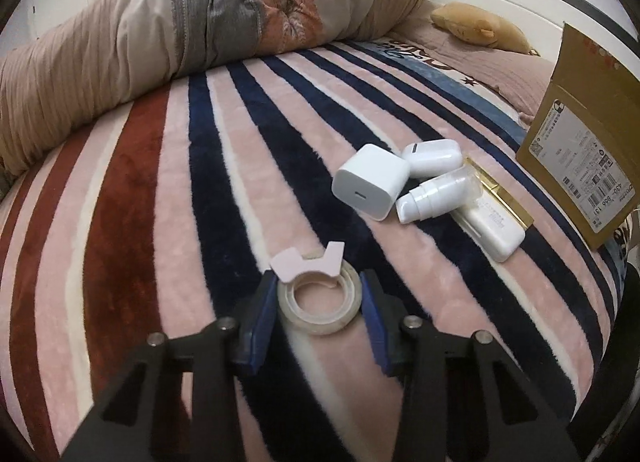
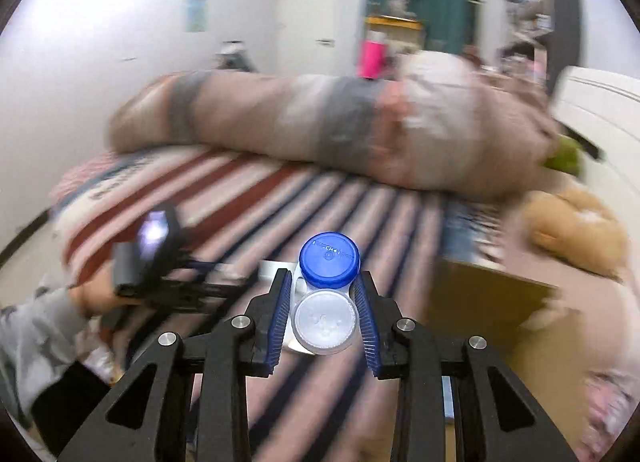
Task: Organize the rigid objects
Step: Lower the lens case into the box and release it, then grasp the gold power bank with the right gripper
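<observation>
In the left wrist view my left gripper (image 1: 319, 284) is shut on a roll of clear tape (image 1: 319, 302) with a pink cutter tab, held just above the striped blanket. Beyond it lie a white charger cube (image 1: 370, 186), a white earbud case (image 1: 432, 157), a small white pump bottle (image 1: 436, 193) and a flat white and gold box (image 1: 494, 217). In the blurred right wrist view my right gripper (image 2: 324, 284) is shut on a contact lens case (image 2: 326, 294) with one blue and one white cap, held above the bed. The left gripper (image 2: 168, 274) shows at the left there.
An open cardboard box (image 1: 580, 157) stands at the right edge of the bed; it also shows in the right wrist view (image 2: 484, 302). A rolled quilt (image 1: 180, 33) lies across the far side. A tan plush toy (image 1: 480, 27) sits near the headboard.
</observation>
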### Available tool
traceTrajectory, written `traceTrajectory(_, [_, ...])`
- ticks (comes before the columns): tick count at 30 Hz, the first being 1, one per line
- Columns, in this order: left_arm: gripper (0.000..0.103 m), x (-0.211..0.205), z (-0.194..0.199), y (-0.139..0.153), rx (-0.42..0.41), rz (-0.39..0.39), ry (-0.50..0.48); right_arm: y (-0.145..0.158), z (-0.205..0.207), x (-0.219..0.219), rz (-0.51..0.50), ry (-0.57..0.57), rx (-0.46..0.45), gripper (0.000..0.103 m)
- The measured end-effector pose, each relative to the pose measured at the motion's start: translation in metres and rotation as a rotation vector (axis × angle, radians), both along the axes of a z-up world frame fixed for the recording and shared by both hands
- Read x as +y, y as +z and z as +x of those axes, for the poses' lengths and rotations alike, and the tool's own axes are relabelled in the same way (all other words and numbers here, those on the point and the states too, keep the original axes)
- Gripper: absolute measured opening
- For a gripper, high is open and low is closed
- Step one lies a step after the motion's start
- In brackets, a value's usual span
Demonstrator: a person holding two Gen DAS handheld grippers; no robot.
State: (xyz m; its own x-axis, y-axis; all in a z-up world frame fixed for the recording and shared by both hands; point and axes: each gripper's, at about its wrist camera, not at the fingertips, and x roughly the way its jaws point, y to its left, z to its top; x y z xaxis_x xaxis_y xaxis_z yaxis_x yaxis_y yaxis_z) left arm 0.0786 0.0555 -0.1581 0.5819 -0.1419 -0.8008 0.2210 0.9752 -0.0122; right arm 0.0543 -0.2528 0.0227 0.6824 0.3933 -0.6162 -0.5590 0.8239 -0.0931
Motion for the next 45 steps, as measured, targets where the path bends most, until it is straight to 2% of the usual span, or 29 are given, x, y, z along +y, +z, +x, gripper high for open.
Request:
traceTrajectory(4, [0.038, -0.002, 0.001, 0.005, 0.005, 0.009, 0.016, -0.020, 0.024, -0.050, -0.059, -0.177, 0.065, 0.028])
traceTrajectory(7, [0.038, -0.003, -0.001, 0.020, -0.021, 0.000, 0.028, -0.040, 0.022, -0.070, -0.065, -0.228, 0.133, 0.028])
traceTrajectory(10, [0.038, -0.005, -0.007, 0.047, -0.065, -0.015, 0.029, -0.049, 0.023, -0.079, -0.098, -0.281, 0.141, 0.029])
traceTrajectory(12, [0.038, -0.010, -0.013, 0.070, -0.104, -0.015, 0.022, -0.049, 0.022, -0.084, -0.132, -0.308, 0.125, 0.043])
traceTrajectory(13, [0.038, -0.014, -0.014, 0.079, -0.117, -0.013, 0.015, -0.046, 0.017, -0.084, -0.116, -0.292, 0.105, 0.055])
traceTrajectory(14, [0.038, -0.021, -0.017, 0.094, -0.141, -0.008, -0.002, -0.045, 0.015, -0.085, -0.107, -0.280, 0.099, 0.059])
traceTrajectory(17, [0.038, -0.042, -0.020, 0.133, -0.191, -0.018, -0.054, -0.026, -0.009, -0.067, -0.024, -0.153, 0.045, 0.059])
traceTrajectory(21, [0.038, -0.084, -0.016, 0.187, -0.243, -0.037, -0.154, -0.012, -0.048, -0.025, 0.112, 0.140, 0.000, 0.059])
traceTrajectory(24, [0.038, -0.131, -0.008, 0.218, -0.218, -0.050, -0.253, -0.022, -0.062, 0.008, 0.167, 0.304, 0.071, 0.058])
traceTrajectory(25, [0.038, -0.146, -0.004, 0.224, -0.200, -0.049, -0.279, -0.029, -0.064, 0.016, 0.175, 0.320, 0.098, 0.058])
traceTrajectory(28, [0.038, -0.192, 0.008, 0.228, -0.134, -0.036, -0.357, -0.063, -0.062, 0.042, 0.190, 0.340, 0.207, 0.058])
traceTrajectory(31, [0.038, -0.232, 0.023, 0.216, -0.043, -0.025, -0.405, -0.107, -0.049, 0.057, 0.176, 0.297, 0.271, 0.058])
traceTrajectory(35, [0.038, -0.272, 0.035, 0.185, 0.058, 0.033, -0.456, -0.153, -0.014, 0.065, 0.124, 0.124, 0.238, 0.058])
traceTrajectory(37, [0.044, -0.279, 0.033, 0.173, 0.086, 0.051, -0.464, -0.163, 0.006, 0.060, 0.118, 0.057, 0.209, 0.057])
traceTrajectory(38, [0.054, -0.281, 0.032, 0.168, 0.092, 0.057, -0.472, -0.167, 0.015, 0.060, 0.102, 0.025, 0.195, 0.051])
traceTrajectory(41, [0.076, -0.279, 0.029, 0.169, 0.075, 0.025, -0.477, -0.173, 0.026, 0.070, 0.063, 0.023, 0.187, 0.041])
traceTrajectory(42, [0.080, -0.274, 0.028, 0.173, 0.059, 0.014, -0.463, -0.175, 0.027, 0.071, 0.057, 0.019, 0.191, 0.040])
traceTrajectory(45, [0.080, -0.253, 0.021, 0.186, 0.014, -0.044, -0.433, -0.177, 0.034, 0.072, 0.032, -0.020, 0.187, 0.035])
